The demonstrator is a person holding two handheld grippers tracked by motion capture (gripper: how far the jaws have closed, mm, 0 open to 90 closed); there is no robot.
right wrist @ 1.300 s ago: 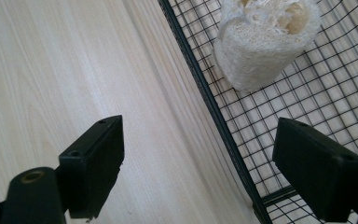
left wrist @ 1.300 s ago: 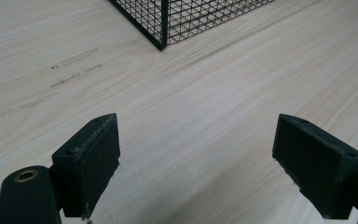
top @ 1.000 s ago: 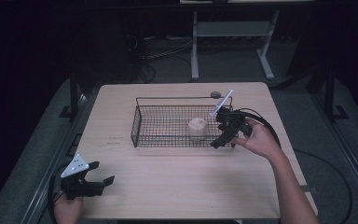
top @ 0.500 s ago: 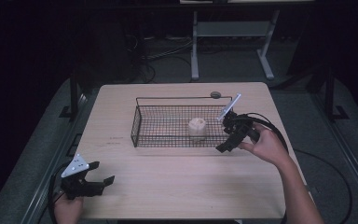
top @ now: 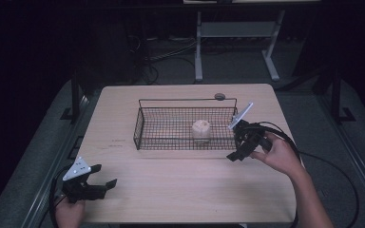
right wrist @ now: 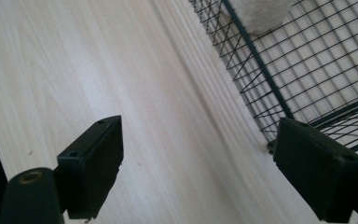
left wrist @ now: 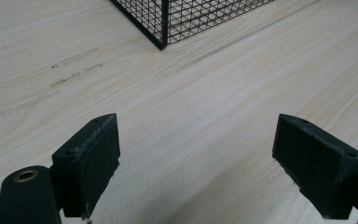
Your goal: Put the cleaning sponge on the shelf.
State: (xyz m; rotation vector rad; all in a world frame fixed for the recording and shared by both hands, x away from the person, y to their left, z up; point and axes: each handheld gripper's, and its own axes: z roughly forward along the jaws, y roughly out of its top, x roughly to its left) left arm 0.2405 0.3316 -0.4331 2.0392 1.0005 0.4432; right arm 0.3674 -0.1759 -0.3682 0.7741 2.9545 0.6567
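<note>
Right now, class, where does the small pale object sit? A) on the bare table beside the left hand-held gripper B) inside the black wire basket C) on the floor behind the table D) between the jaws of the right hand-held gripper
B: in the high view the pale object sits on the mesh floor of the wire basket, while the right hand-held gripper is outside the basket with open, empty jaws.

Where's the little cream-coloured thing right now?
In the high view, the cream-coloured thing sits inside the wire basket, toward its right end, just left of the open right tongs.

Pale lump point(right wrist: 265, 14) cut off by top edge
</note>
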